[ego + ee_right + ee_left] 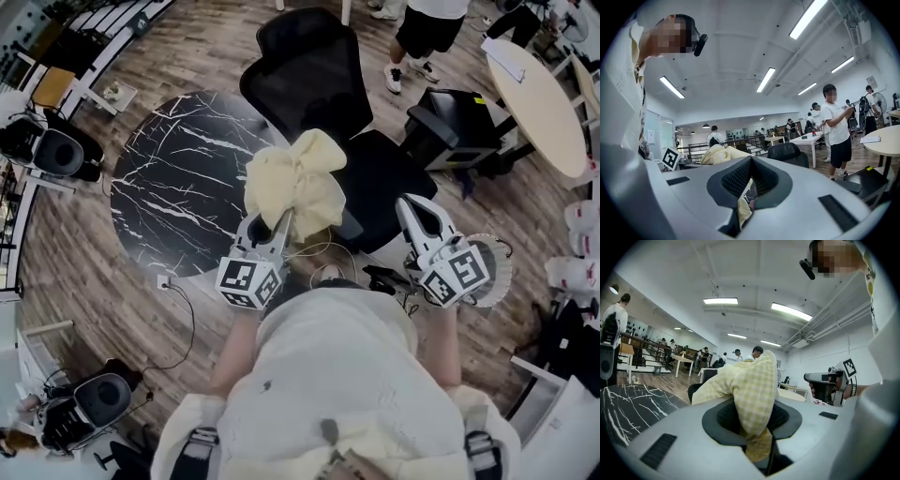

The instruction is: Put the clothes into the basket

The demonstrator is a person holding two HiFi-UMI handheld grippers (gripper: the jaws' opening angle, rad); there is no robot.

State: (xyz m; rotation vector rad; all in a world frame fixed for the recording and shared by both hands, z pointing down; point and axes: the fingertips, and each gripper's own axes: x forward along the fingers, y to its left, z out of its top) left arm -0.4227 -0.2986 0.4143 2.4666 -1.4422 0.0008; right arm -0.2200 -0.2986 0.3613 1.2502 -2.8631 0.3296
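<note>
Garment [295,178] — yellow check — pinched in left hand-held gripper [275,225], bunched above.

right gripper [750,159]: jaws pressed together, nothing clamped
yellow cloth [719,153]: bunched (pale), beyond the jaws, left
office chair [787,153]: black, behind

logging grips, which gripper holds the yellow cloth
The left gripper: the pale yellow checked cloth bulges from its jaws; the right gripper stands apart from it.
</note>
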